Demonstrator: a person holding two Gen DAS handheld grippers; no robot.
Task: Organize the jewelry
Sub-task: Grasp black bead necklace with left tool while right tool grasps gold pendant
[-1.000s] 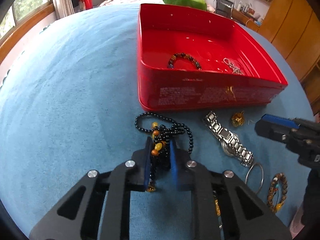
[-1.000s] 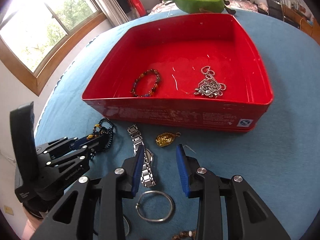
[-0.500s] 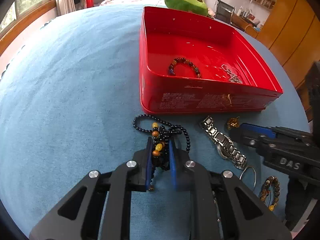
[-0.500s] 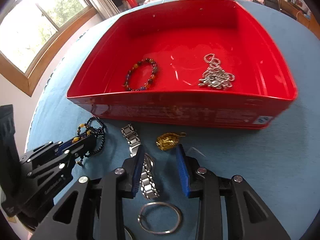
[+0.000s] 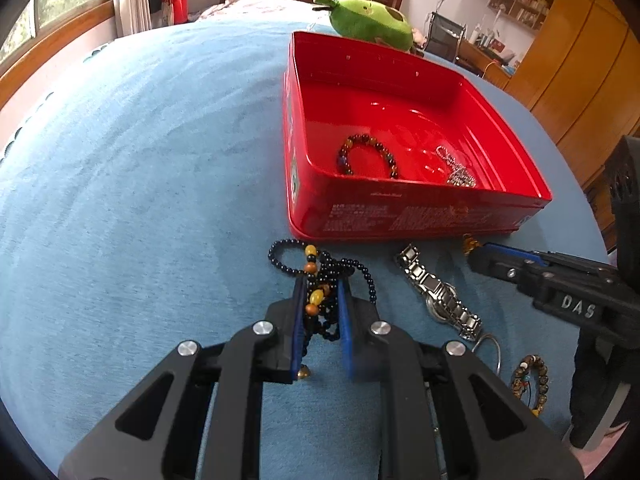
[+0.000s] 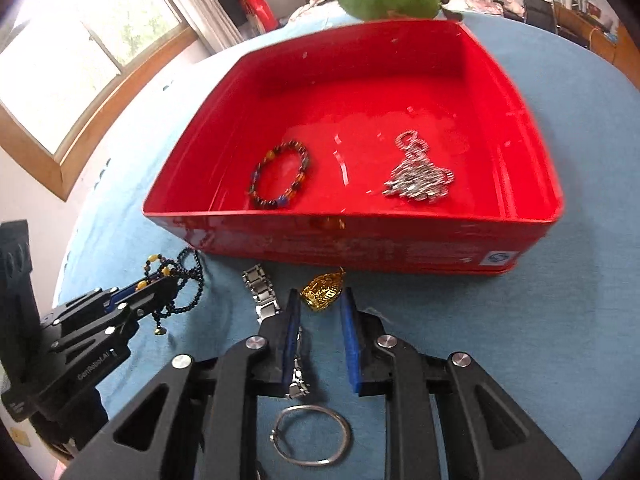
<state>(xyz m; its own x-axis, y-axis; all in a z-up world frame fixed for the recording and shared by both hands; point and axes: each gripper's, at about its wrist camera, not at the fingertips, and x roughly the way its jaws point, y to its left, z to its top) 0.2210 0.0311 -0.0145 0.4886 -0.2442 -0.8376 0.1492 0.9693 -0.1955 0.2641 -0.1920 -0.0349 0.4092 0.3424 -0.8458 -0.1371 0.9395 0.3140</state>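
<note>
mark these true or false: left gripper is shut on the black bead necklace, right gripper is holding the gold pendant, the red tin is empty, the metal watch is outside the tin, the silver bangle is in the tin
1. The left gripper is shut on the black bead necklace. True.
2. The right gripper holds the gold pendant. False: its jaws are open, the pendant lying at the fingertips.
3. The red tin is empty. False: it holds a beaded bracelet and a silver chain.
4. The metal watch lies outside the tin. True.
5. The silver bangle is in the tin. False: it lies on the blue cloth.
</note>
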